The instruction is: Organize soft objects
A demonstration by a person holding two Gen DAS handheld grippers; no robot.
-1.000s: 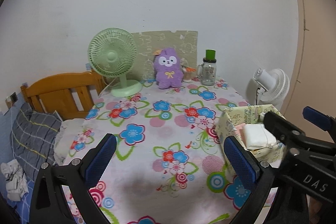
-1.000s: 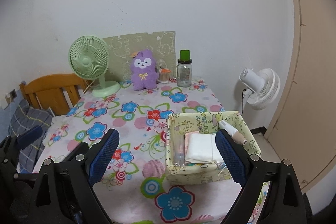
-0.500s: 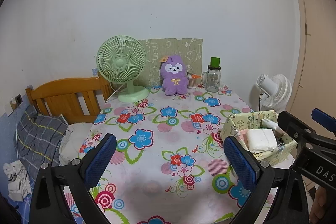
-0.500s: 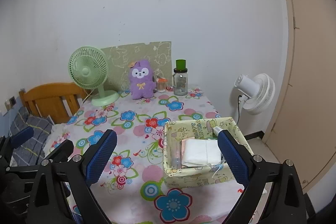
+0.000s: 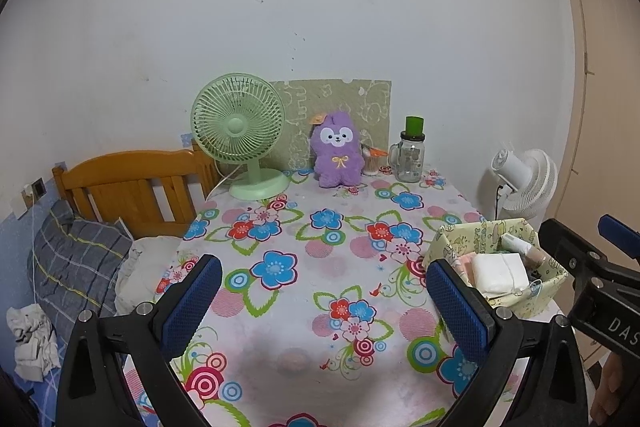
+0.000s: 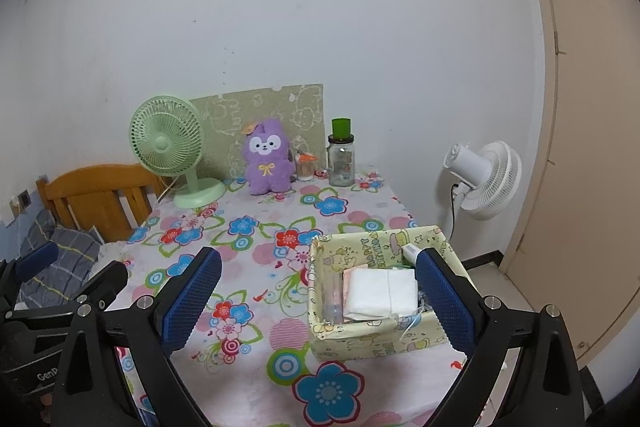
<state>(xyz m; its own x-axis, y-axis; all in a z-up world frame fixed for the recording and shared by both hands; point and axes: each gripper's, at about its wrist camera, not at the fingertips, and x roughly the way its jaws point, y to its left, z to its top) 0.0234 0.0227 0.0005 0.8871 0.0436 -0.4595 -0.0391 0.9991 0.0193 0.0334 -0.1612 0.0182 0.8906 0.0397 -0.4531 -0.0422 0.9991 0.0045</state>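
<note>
**Inspector:** The table (image 6: 352,211) carries a glossy floral cloth. At its near right corner sits the yellow printed box (image 6: 360,341), soft-walled, holding folded white cloths (image 6: 380,293), flat and squared. Against the far wall the purple plush toy (image 6: 267,159) stands upright between the green fan (image 6: 168,143) and the glass jar (image 6: 341,163).

**Assessor:** And the grippers?

**Inspector:** The right gripper (image 6: 316,301) is spread wide with nothing between its blue ribbed pads; the left gripper (image 5: 324,309) is likewise wide and empty. Both hang over the near table edge, well apart from the plush.

**Assessor:** Advice for the step in hand?

**Inspector:** Judged only: if the plush is next, approach it level, clear of fan and jar, and close across its fuzzy body, which will compress. The box walls look flimsy, so lower items in rather than pushing.
</note>
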